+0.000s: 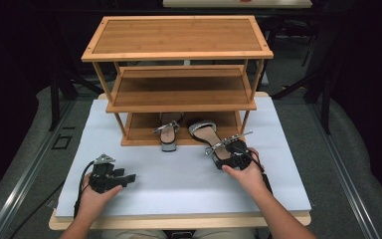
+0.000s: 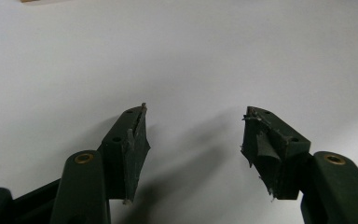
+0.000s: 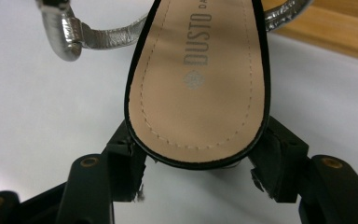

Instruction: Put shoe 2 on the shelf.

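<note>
Down at the lower left of the high view, I have the left gripper (image 1: 122, 178) resting on the white table top (image 1: 179, 169), held by my left hand (image 1: 93, 196), well apart from everything else. Its grey three-cornered plate sits on top and its cable loops back along the left side. From the left gripper view, its jaws stand apart with bare white surface between the two fingertips (image 2: 137, 135); the pads look worn and ragged at the edges.

Toward the centre of the high view stands the wooden shoe rack (image 1: 179, 55), three bamboo shelves, filling the upper middle of the frame. On its bottom shelf, one sandal (image 1: 168, 130) with a silver strap lies with its heel end jutting past the shelf's front edge.

Just right of centre, the second sandal (image 1: 210, 135) lies with its toe on the bottom shelf and its heel out over the table. My right gripper (image 1: 230, 155) is at that heel, with my right hand (image 1: 250, 174) behind it. In the right gripper view, the jaws sit either side of the heel end of the sandal (image 3: 198, 84), under the tan insole, and look to be closed against the heel block; the contact itself is hidden by the sole's rim. A silver ankle strap (image 3: 74, 35) curls at the upper left of that view.
</note>
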A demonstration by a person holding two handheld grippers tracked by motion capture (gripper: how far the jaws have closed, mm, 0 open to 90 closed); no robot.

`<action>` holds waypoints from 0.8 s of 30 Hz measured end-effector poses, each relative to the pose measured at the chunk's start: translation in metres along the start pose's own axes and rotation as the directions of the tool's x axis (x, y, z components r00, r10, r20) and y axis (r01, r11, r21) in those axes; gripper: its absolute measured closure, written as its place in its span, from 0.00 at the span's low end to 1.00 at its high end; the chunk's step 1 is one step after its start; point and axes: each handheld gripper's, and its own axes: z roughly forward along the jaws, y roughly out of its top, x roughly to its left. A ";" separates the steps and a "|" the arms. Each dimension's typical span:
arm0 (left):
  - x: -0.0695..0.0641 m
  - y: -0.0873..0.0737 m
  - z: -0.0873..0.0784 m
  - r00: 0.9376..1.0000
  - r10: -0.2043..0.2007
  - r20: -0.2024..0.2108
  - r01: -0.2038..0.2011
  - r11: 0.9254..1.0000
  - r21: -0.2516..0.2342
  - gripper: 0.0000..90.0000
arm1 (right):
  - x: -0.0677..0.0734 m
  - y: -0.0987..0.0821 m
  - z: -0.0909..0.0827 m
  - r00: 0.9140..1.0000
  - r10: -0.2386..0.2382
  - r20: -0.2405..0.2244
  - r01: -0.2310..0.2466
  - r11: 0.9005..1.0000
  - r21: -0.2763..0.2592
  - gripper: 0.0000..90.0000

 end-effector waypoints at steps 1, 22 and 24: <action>0.000 0.000 0.000 1.000 -0.001 -0.001 0.001 1.000 0.000 0.44 | 0.001 0.003 0.002 1.000 -0.006 -0.005 0.006 1.000 0.008 0.45; 0.001 0.001 0.000 1.000 0.003 0.004 -0.003 1.000 0.001 0.44 | 0.016 0.039 0.031 0.995 0.036 0.088 -0.035 0.999 -0.014 0.45; 0.001 0.001 0.000 1.000 0.003 0.004 -0.003 1.000 0.001 0.44 | 0.018 0.041 0.033 0.997 0.035 0.074 -0.034 0.999 -0.014 0.44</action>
